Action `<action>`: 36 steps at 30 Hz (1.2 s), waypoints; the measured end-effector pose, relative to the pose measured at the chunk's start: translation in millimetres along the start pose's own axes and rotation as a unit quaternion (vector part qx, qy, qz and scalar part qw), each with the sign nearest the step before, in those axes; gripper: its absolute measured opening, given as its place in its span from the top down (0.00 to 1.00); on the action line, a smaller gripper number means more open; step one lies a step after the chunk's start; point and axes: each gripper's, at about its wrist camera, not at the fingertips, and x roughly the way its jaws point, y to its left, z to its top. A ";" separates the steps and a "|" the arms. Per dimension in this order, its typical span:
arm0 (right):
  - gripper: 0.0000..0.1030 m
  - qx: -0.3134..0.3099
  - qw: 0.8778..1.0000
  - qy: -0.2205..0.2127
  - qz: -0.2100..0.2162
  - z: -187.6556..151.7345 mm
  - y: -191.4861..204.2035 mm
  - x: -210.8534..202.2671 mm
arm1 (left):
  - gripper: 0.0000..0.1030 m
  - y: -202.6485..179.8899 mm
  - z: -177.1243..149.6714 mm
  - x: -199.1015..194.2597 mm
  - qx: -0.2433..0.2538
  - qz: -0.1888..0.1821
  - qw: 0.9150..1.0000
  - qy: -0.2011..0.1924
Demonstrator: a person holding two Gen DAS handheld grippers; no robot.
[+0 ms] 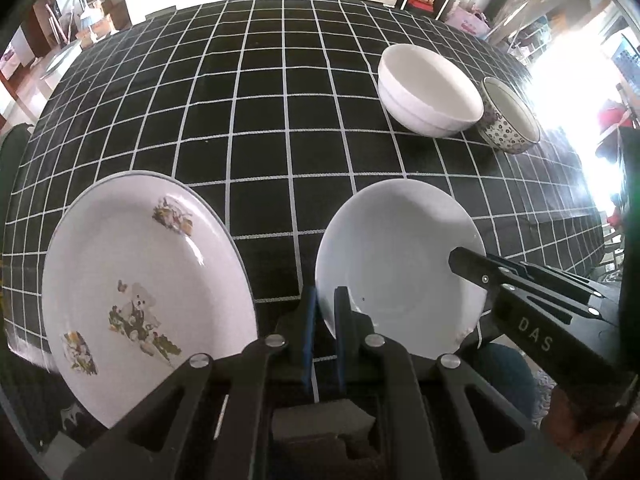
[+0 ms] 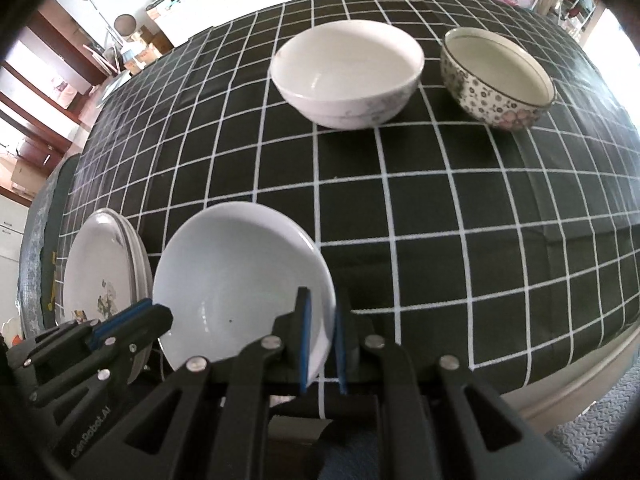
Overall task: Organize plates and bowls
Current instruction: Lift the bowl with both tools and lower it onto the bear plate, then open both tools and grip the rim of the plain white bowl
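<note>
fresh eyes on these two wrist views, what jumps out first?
Both grippers clamp one plain white dish: the left gripper pinches its near-left rim, the right gripper its right rim, holding the white dish at the table's near edge. Left of it lies a floral plate on the black grid tablecloth. Farther back, toward the right, a white bowl stands beside a flower-patterned bowl.

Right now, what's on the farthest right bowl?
Small flowers on the patterned bowl, clearest in the right wrist view.
</note>
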 end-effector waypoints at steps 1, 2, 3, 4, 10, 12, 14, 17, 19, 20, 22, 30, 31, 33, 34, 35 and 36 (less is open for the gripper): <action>0.86 0.000 1.000 -0.001 0.000 0.3 -0.8 -0.8 | 0.93 0.8 -0.5 -2.0 -0.002 0.002 1.000 -0.002; 0.86 0.000 1.000 -0.004 0.001 0.6 -1.7 -2.4 | 0.93 1.8 0.1 -4.5 -0.004 0.003 1.000 -0.006; 0.86 0.000 1.000 -0.006 0.001 1.0 -1.1 -3.5 | 0.93 4.2 0.8 -7.5 -0.005 0.003 1.000 -0.009; 0.86 0.002 1.000 -0.009 0.000 1.6 -1.8 -5.3 | 0.93 7.4 0.6 -12.2 -0.007 0.003 1.000 -0.012; 0.86 0.011 1.000 -0.018 0.009 6.8 -8.9 -21.1 | 0.93 10.7 12.5 -36.9 -0.006 -0.002 0.999 -0.039; 0.86 0.006 1.000 -0.026 0.010 12.8 -9.6 -29.8 | 0.93 7.1 20.6 -44.3 0.001 -0.007 0.999 -0.047; 0.86 0.004 0.999 -0.036 0.009 20.1 -10.6 -37.5 | 0.93 2.2 29.3 -49.1 0.008 -0.012 0.999 -0.052; 0.86 0.000 0.999 -0.051 0.000 36.0 -14.3 -47.4 | 0.93 -5.7 47.7 -52.4 0.019 -0.016 0.998 -0.054; 0.86 0.002 0.999 -0.055 -0.002 48.8 -18.2 -49.9 | 0.93 -12.6 61.3 -51.1 0.025 -0.018 0.998 -0.051; 0.86 0.001 0.998 -0.056 -0.005 56.4 -19.6 -50.3 | 0.93 -15.8 68.2 -50.0 0.027 -0.016 0.998 -0.051; 0.86 0.001 0.998 -0.057 -0.008 71.8 -23.7 -51.1 | 0.93 -21.6 81.9 -48.3 0.037 -0.017 0.998 -0.052; 0.86 0.019 0.999 -0.036 -0.011 118.4 -47.0 -39.7 | 0.93 -40.9 140.3 -19.6 0.053 -0.044 0.997 -0.023; 0.86 0.022 0.999 -0.031 -0.010 123.9 -49.6 -34.8 | 0.93 -41.3 148.1 -14.0 0.052 -0.047 0.997 -0.019; 0.86 0.024 0.999 -0.022 -0.009 131.5 -52.4 -26.7 | 0.93 -44.4 161.4 -3.3 0.058 -0.052 0.997 -0.013; 0.86 0.024 0.999 -0.018 -0.013 134.8 -53.5 -21.6 | 0.93 -43.7 164.7 1.4 0.060 -0.055 0.997 -0.010; 0.86 0.023 0.999 -0.015 -0.018 138.3 -54.3 -16.9 | 0.93 -42.0 170.1 7.2 0.060 -0.056 0.997 -0.005; 0.86 0.023 0.999 -0.013 -0.022 140.8 -55.1 -13.1 | 0.93 -40.8 175.2 13.3 0.059 -0.058 0.997 -0.002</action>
